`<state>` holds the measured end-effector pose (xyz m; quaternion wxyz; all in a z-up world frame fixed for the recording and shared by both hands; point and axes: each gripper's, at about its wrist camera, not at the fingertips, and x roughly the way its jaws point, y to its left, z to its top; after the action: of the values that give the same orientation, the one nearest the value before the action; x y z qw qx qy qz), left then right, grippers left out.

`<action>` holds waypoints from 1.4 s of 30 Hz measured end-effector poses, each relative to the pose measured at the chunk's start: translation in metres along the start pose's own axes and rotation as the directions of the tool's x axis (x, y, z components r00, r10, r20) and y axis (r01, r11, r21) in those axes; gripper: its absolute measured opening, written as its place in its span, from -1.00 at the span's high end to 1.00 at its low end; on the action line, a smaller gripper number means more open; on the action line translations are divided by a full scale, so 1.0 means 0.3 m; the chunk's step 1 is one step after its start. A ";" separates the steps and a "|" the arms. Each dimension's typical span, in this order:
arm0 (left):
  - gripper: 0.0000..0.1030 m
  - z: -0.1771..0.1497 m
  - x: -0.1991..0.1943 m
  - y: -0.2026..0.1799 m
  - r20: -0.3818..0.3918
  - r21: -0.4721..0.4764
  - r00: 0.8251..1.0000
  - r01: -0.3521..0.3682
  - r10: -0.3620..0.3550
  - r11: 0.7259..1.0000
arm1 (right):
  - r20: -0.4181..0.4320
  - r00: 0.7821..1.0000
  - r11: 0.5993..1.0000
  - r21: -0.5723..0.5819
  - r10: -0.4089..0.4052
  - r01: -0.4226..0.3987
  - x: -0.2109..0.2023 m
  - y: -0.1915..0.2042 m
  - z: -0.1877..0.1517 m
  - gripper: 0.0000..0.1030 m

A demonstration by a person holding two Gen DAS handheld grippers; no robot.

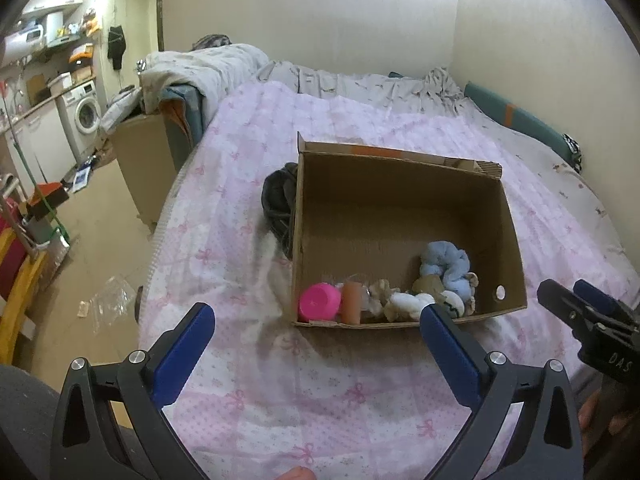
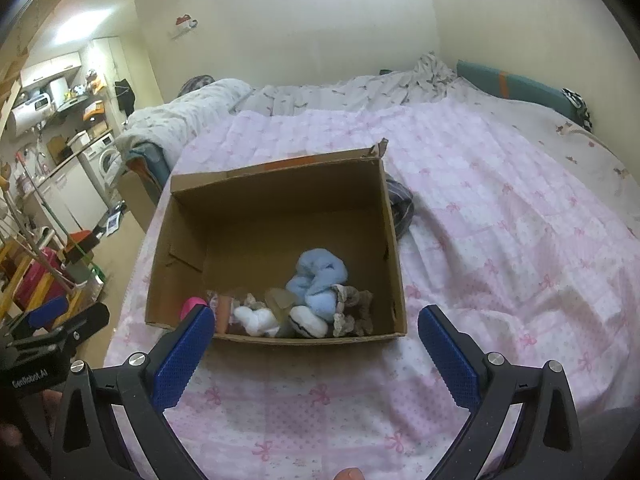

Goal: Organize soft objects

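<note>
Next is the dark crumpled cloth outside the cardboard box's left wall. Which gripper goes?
Left, probably: the open left gripper has the dark crumpled cloth on its side; the right gripper would have to cross the brown cardboard box.

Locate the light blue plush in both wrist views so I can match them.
Left wrist: light blue plush sits right of centre, in the cardboard box, near its right wall.
Right wrist: light blue plush sits at centre, right half of the cardboard box.
Shared landmark: the dark cloth bundle outside the box, at its left wall in the left view, right wall in the right.
</note>
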<state>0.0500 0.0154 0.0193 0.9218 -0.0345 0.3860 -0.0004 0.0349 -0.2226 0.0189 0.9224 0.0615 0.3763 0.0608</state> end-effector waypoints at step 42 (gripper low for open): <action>-0.99 0.008 -0.002 0.000 -0.007 -0.003 1.000 0.023 -0.023 1.000 | -0.022 1.000 1.000 -0.018 -0.019 0.018 0.022 0.010 -0.012 -1.00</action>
<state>0.0513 0.0154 0.0212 0.9203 -0.0406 0.3890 -0.0106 0.0368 -0.2184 0.0124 0.9192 0.0492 0.3866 0.0561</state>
